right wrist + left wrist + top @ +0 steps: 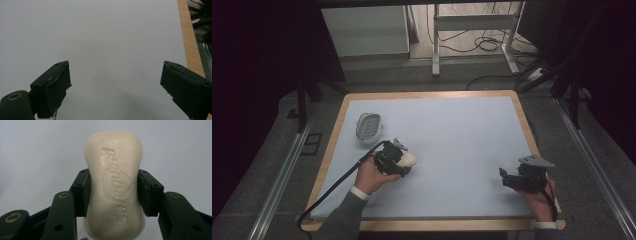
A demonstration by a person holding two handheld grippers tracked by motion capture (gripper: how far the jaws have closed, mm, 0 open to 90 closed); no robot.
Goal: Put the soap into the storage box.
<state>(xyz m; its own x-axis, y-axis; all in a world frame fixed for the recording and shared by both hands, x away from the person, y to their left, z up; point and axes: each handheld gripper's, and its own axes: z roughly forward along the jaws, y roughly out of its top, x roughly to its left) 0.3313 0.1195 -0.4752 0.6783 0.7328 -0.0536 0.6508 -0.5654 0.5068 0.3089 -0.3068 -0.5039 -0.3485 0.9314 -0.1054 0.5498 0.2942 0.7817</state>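
Here we hold cream soap bar clamped in our left tongs, pads pressing its waist, just above table, near soap dish. Our right tongs gape wide, holding nothing, over bare table near wooden edge.

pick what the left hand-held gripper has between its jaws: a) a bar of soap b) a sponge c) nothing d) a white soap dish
a: in the left gripper view the left hand-held gripper has both pads pressed on the waist of a cream bar of soap, while the soap dish sits apart on the table.
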